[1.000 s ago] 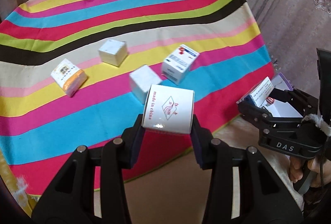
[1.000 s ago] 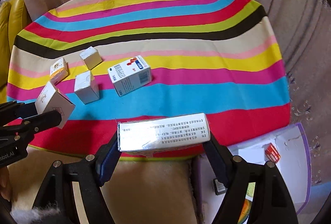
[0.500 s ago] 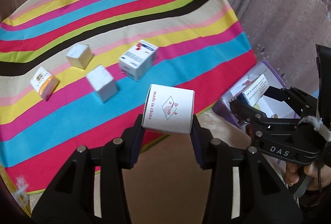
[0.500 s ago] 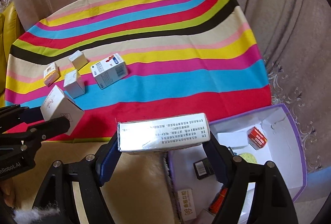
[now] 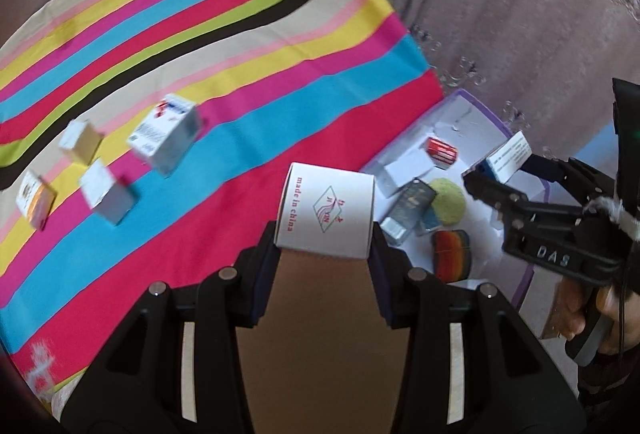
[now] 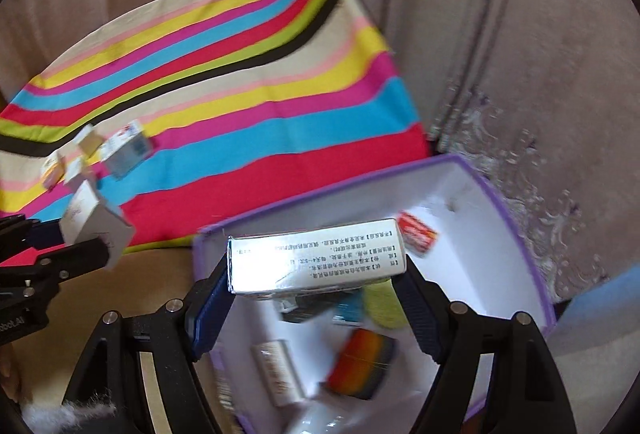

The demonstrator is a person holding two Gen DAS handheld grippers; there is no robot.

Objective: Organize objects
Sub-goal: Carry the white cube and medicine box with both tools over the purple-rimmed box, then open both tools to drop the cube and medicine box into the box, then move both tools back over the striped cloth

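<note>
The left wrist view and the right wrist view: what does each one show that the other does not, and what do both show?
Only the left wrist view shows the red "made in china" print on the white box in the left gripper, and the person's hand on the right gripper's handle.

Only the right wrist view shows the printed face of the silver box in the right gripper, and the deep white walls of the purple bin.

Both show the striped cloth, four small boxes lying on it, and the bin's contents.
</note>
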